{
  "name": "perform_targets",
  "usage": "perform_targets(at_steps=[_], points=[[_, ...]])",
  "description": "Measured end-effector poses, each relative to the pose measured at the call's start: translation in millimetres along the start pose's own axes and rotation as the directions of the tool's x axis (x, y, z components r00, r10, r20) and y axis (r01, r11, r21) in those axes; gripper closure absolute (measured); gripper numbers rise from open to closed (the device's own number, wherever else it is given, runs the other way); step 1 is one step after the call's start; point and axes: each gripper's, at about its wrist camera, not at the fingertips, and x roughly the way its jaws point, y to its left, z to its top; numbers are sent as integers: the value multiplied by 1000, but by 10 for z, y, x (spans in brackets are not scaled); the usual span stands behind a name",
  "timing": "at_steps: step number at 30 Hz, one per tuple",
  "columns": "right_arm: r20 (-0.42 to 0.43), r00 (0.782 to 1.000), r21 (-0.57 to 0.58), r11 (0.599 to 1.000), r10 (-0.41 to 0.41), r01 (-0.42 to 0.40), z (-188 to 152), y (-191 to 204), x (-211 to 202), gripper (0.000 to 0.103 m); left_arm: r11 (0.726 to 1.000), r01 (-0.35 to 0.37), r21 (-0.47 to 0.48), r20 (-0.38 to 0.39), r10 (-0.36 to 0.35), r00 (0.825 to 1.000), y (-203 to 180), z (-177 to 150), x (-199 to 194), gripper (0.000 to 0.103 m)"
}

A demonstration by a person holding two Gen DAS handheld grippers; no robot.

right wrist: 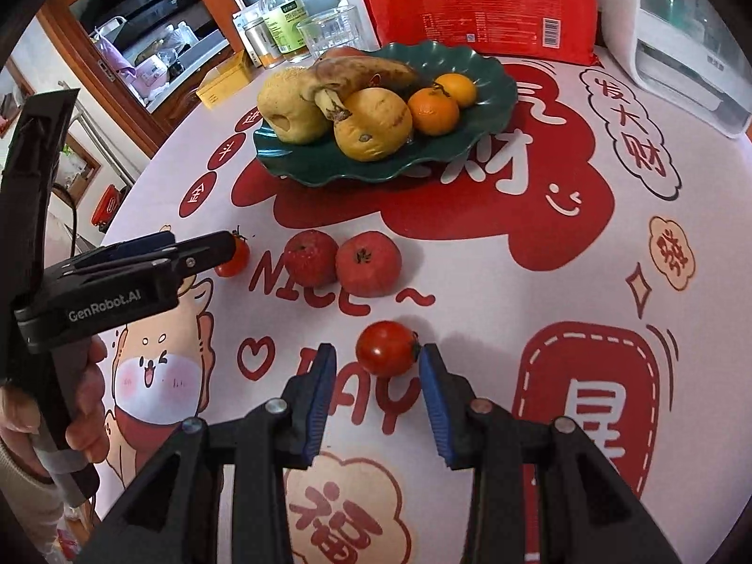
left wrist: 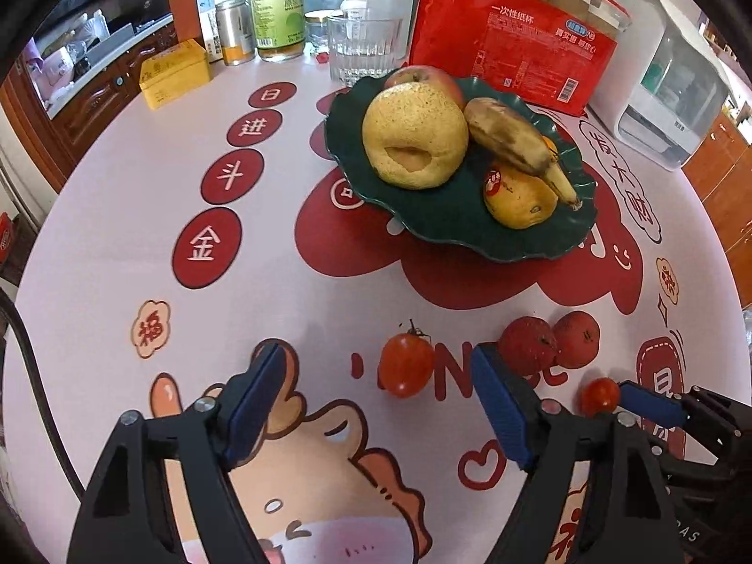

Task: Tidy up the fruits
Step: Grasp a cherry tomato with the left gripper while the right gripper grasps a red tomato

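A: Which step is in hand?

B: Gathering the loose fruit for the green plate [right wrist: 489,108], I judge. The right gripper [right wrist: 378,366] is spreading its jaws around a cherry tomato [right wrist: 386,348], which is sitting between the fingertips, touching the right pad.

A: And the left gripper [left wrist: 380,376]?

B: It is hanging spread wide, with another tomato [left wrist: 405,364] lying just ahead between its fingers, untouched. Two red fruits [right wrist: 343,261] are waiting further ahead, short of the plate.

A: Next?

B: Probably pressing the right jaws gently together; that tomato looks soft and likely to roll.
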Motion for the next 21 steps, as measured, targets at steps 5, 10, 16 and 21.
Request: perform_targets(at_steps=[5,10,16,21], points=[[4,1000,-21,1000,-15,15,4,2,45,66,1000,24,-15,-10,-24,1000,12,-3,75,37],[-8,1000,-14,1000,-11,11,-5,-39,89,67,999,41,-17,-21,-42,999,-2,-8,131,50],[-1,1000,-24,1000,-7,7,-12,-24,99,74,999,42,-17,-29,-43,999,-34,-23,167,63],[8,1000,-38,999,-10,10,-12,-7,108,74,999,46,-30,-35,-47,998,-44,-34,183,71]])
